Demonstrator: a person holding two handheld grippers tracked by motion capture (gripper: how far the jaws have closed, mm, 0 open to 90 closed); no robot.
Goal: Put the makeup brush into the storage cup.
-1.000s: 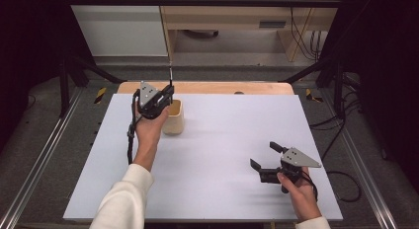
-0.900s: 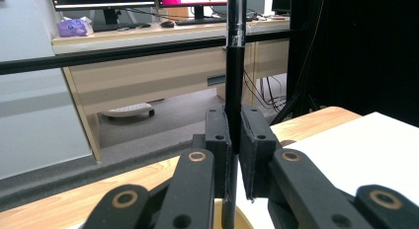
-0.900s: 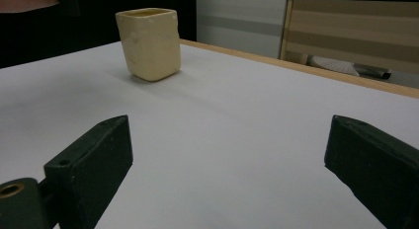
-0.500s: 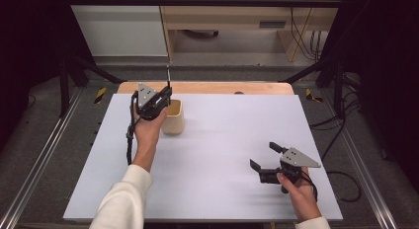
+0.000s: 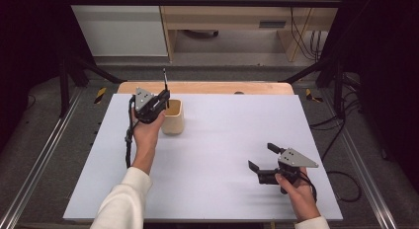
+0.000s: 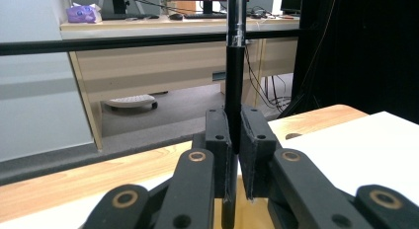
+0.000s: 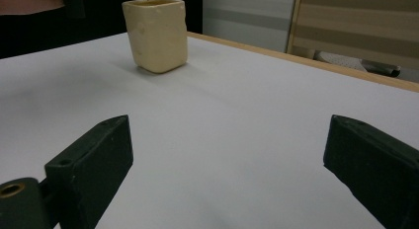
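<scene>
Upper left, the left tongs [image 5: 165, 96] pinch a slim upright black pen [image 5: 165, 81] above the cream squarish cup [image 5: 173, 117], while the right tongs [image 5: 264, 157] gape lower right.

Wide bare white tabletop [image 5: 222, 140] across the centre. Sole obstacle on it: cream square cup [image 5: 173, 116] at ten o'clock, crowded from above by left gripper [image 5: 163, 101] clamping an upright black pen [image 6: 235, 76]. Open-jawed right gripper [image 5: 261, 157] at four o'clock.

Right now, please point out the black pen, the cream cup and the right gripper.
black pen [image 6: 235, 76], left gripper view, on its dark barrel.
cream cup [image 7: 157, 36], right gripper view, on its front wall.
right gripper [image 5: 264, 157], high view, between its open fingertips.
</scene>
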